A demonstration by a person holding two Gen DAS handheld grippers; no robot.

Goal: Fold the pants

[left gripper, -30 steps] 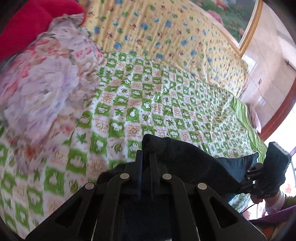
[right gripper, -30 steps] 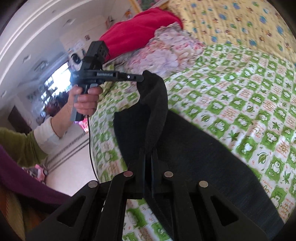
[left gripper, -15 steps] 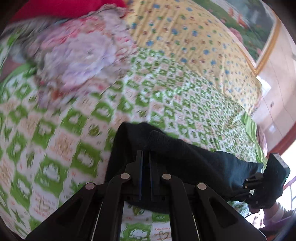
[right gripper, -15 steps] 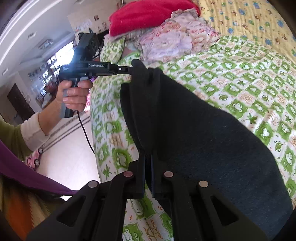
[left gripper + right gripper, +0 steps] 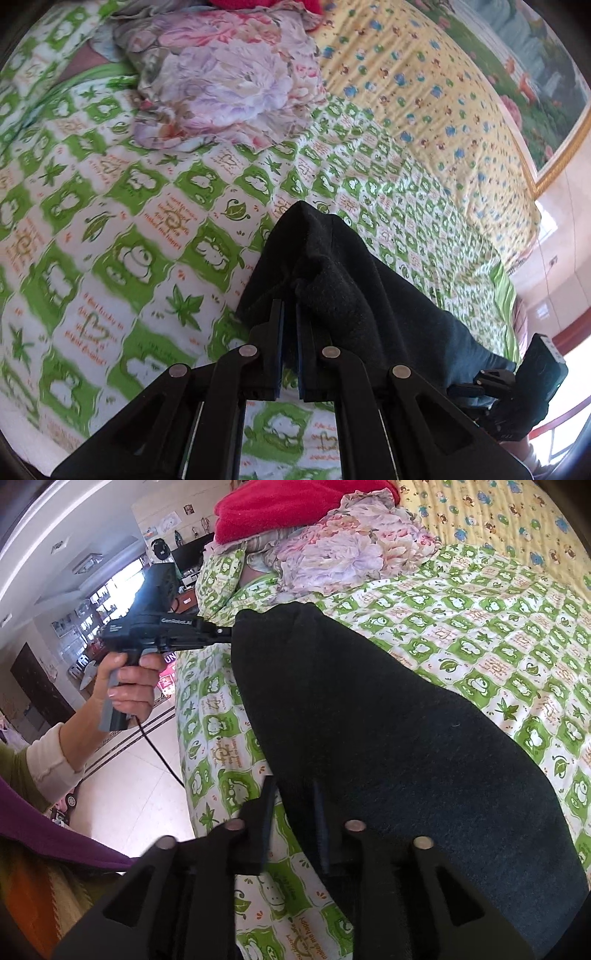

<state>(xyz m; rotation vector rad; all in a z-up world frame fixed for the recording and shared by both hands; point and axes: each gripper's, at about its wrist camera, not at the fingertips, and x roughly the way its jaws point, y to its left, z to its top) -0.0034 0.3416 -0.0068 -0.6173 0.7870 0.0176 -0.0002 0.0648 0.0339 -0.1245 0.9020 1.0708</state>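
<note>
Dark pants [image 5: 388,738] lie folded along the green checked bed sheet [image 5: 480,627]. My left gripper [image 5: 290,314] is shut on one end of the pants [image 5: 351,280], a bunch of cloth between its pads, just above the sheet. In the right wrist view a hand [image 5: 129,679] holds that left gripper [image 5: 227,630] on the pants' far corner. The jaws of my right gripper [image 5: 293,797] are opening: the near edge of the pants lies between its fingers, and the pads stand off the cloth. The right gripper [image 5: 465,387] also shows at the pants' other end.
A crumpled floral quilt [image 5: 229,85] and a red blanket [image 5: 295,506] are piled at the head of the bed. A yellow printed sheet [image 5: 424,92] covers the far side. The bed's edge drops to a tiled floor [image 5: 129,794] on the left.
The left gripper has come down toward the sheet with the pants' end, and the raised fold now lies flat. The right gripper's jaws have parted from the cloth.
</note>
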